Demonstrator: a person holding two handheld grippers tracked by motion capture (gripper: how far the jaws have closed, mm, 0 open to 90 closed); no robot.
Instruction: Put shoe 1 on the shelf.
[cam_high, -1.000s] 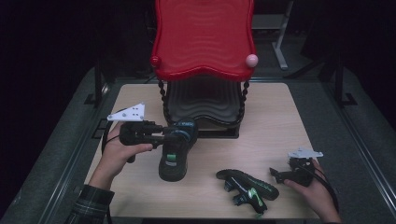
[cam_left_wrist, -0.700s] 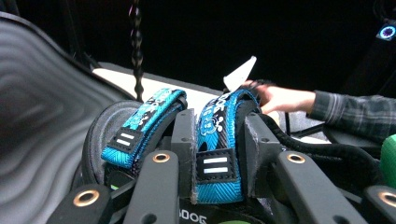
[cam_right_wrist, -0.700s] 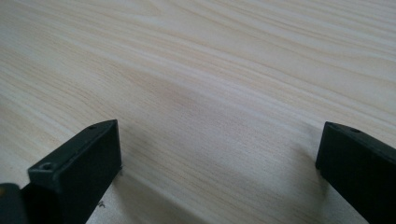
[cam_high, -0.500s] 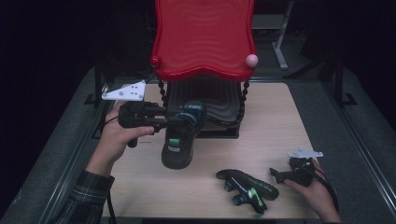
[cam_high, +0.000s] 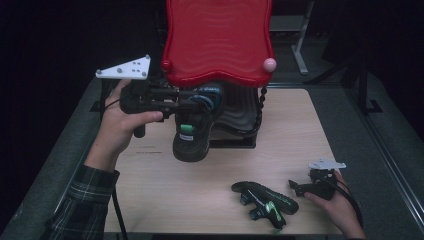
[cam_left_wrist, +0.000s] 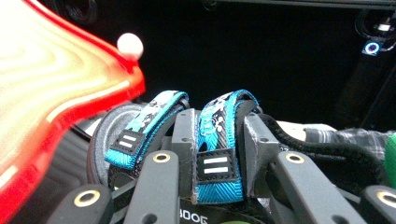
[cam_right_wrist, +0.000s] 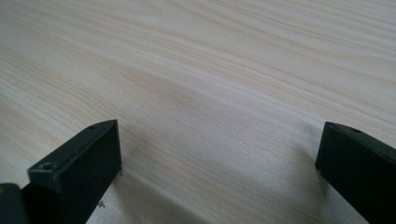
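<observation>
Currently the shoe is off the desk, hanging toe-down in the air just in front of the black rack and partly under the red tray on top of it. Left hand-held gripper has it: in the left gripper view the jaws are closed down on one blue patterned strap, which fills the narrow gap between them. A second blue strap sits just left of the jaws, outside the grip. Green heel tab faces the high view; the sole can't be made out in detail.

Left hand wraps the gripper's handle, grey plate up top, plaid sleeve coming in from the bottom-left. Red tray edge with its pale knob is near the straps in the left gripper view, upper left.

Second shoe lies on its side on the desk near the front edge, well apart from the held one, black with green marks.

Right hand-held gripper rests low on the desk at front right, just beside that second shoe, held by the right hand. Its jaws are spread wide with bare wood grain between them; nothing gripped.
</observation>
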